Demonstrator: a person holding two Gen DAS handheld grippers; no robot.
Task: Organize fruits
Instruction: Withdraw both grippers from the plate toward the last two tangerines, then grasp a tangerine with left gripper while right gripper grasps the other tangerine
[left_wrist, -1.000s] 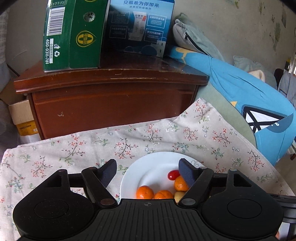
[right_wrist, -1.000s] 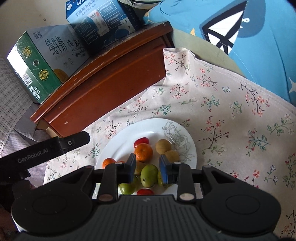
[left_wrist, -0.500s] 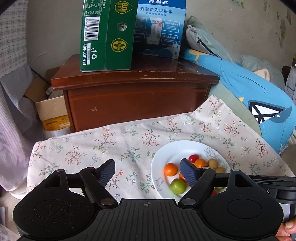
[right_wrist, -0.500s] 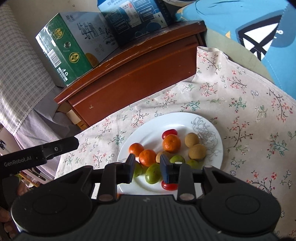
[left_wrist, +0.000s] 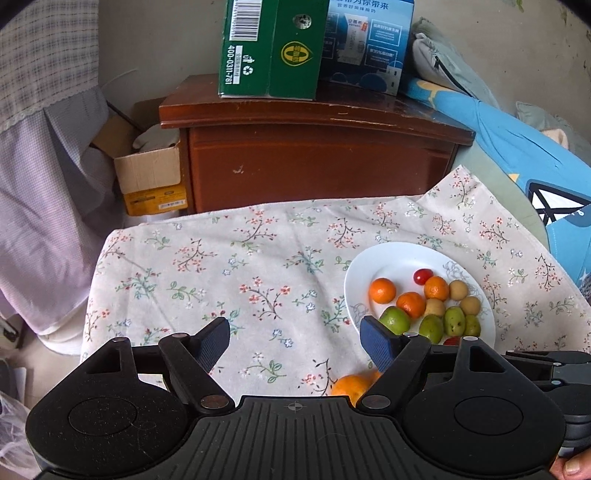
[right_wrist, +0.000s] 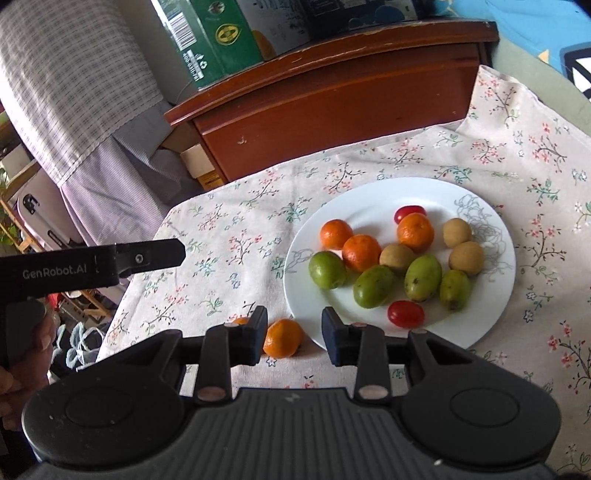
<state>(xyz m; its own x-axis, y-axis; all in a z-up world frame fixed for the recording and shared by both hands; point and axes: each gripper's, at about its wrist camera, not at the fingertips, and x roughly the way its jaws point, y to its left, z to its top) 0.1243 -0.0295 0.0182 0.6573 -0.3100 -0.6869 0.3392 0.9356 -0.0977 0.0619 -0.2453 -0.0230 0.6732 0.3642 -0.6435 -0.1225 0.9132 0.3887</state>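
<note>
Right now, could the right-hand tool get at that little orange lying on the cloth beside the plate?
Probably yes. The orange lies loose on the cloth, off the plate, just ahead of the right tool. Its jaws stand apart around an open gap, with nothing between them and the fruit.

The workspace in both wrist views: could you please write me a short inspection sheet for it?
Surface: floral tablecloth, wrinkled.
Job's things: white round plate holding three orange mandarins, four green fruits, three tan fruits, two red tomatoes; one more orange mandarin on the cloth, beside the plate.
Clutter: nothing seen on the cloth.
Grippers: left gripper open, empty; right gripper has just been opening, the loose mandarin between its jaws, untouched.
Cables: nothing seen.
Surroundings: brown wooden cabinet bearing a green carton and a blue carton; brown cardboard box; blue bedding.
</note>
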